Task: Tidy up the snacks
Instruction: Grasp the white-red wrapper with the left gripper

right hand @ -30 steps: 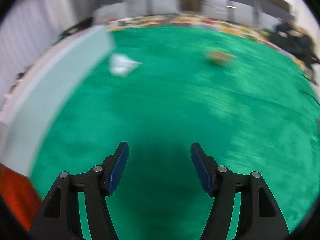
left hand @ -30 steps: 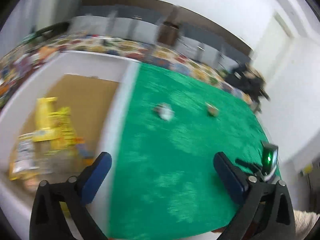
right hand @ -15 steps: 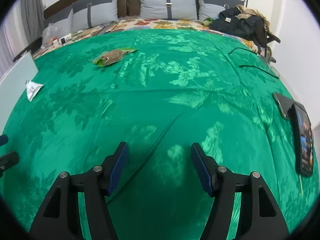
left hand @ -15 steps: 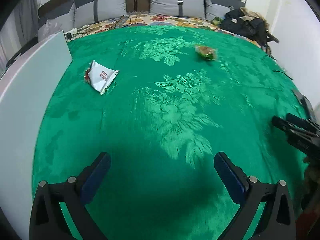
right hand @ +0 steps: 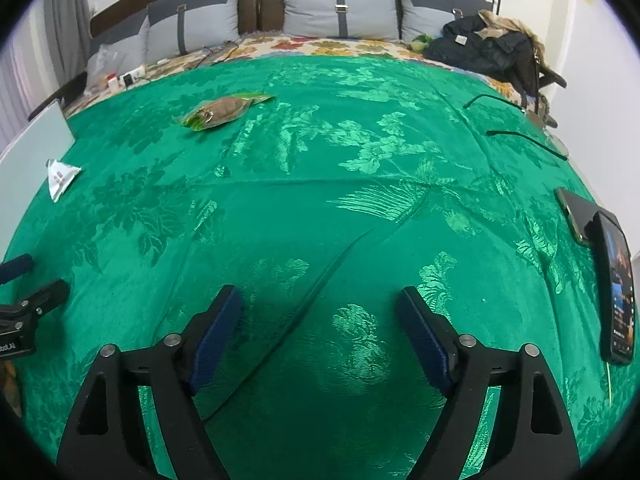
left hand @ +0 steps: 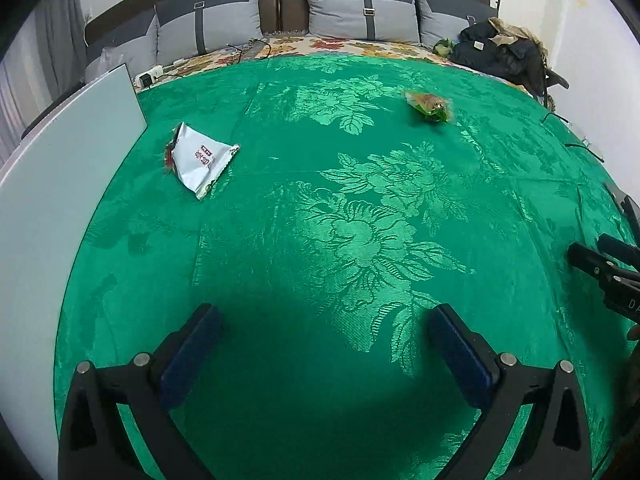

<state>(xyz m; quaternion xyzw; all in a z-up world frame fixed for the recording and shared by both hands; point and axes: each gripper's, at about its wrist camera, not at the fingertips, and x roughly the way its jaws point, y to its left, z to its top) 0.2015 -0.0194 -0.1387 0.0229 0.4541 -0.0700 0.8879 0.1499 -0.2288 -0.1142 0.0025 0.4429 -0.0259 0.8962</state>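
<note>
Left hand-held gripper [left hand: 320,344]: jaws wide apart, nothing between them, over the green floral bedspread [left hand: 360,220]; the white triangular foil snack packet [left hand: 199,157] lies well ahead and to its left, near the pale flat panel [left hand: 60,184]. Right hand-held gripper [right hand: 320,324]: jaws opening, empty, only bedspread between them. The green-edged clear pouch of brown snack [right hand: 222,111] lies far ahead, left of the right gripper's line.

Two snack packets [left hand: 198,159] [left hand: 428,106], four pillows [right hand: 338,10], two phones [right hand: 616,292]
</note>
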